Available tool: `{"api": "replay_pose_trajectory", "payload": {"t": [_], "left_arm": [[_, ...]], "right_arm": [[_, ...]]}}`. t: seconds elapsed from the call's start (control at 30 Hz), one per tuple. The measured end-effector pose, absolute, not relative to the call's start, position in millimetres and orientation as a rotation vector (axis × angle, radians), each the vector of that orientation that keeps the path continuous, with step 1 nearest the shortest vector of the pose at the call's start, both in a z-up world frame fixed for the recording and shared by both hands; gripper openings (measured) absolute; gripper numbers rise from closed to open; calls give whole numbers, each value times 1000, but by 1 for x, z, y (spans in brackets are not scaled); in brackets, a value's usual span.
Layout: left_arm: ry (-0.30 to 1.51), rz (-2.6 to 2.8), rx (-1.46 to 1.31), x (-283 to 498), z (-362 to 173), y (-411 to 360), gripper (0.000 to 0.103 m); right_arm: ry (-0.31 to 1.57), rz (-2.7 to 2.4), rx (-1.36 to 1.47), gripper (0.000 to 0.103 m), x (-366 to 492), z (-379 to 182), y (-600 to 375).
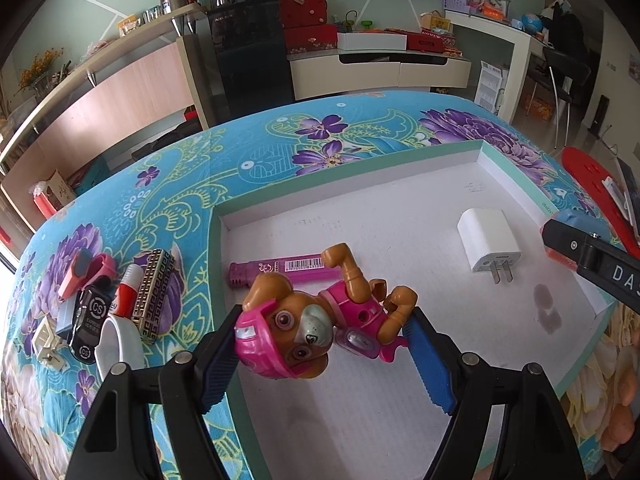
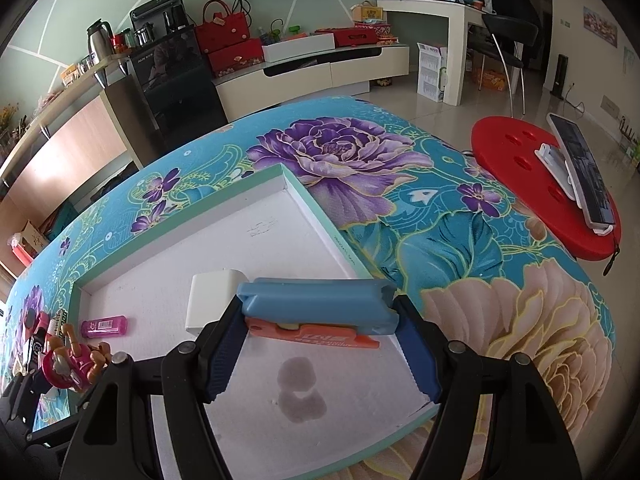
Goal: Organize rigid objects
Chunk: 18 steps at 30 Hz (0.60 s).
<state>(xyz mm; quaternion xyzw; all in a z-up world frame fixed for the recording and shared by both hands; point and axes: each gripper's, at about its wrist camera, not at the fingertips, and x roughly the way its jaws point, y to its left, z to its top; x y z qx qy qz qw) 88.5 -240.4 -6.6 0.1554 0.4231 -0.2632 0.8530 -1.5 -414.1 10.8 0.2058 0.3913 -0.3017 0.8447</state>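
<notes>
- Our left gripper (image 1: pixel 320 344) pinches a toy dog figure (image 1: pixel 308 326) in a pink helmet and suit, one blue pad at the helmet, the other at the hind end, above the near left part of the tray (image 1: pixel 496 162).
- Our right gripper (image 2: pixel 320 336) clamps a blue-and-orange utility knife (image 2: pixel 316 312) by its two ends — crosswise over the tray's right side.
- Inside the white tray lie a pink lighter (image 1: pixel 280 270), just beyond the dog, and a white plug charger (image 1: pixel 490 246), well apart to the right; a dark stain (image 2: pixel 300 392) marks the floor below the knife.
- Left of the tray, on the floral desk (image 1: pixel 168 200), sits a cluster — a black toy car (image 1: pixel 88 324), a patterned harmonica (image 1: pixel 154 292), a white band (image 1: pixel 116 344).
</notes>
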Motion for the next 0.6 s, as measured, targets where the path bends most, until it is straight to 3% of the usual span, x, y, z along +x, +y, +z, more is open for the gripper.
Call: {"api": "replay_pose_trajectory", "payload": {"t": [0.6], "left_arm": [[929,-527,323,95,-23,-234,80]], "right_arm": [[918,-580,373,74,20,-5,-396]]}}
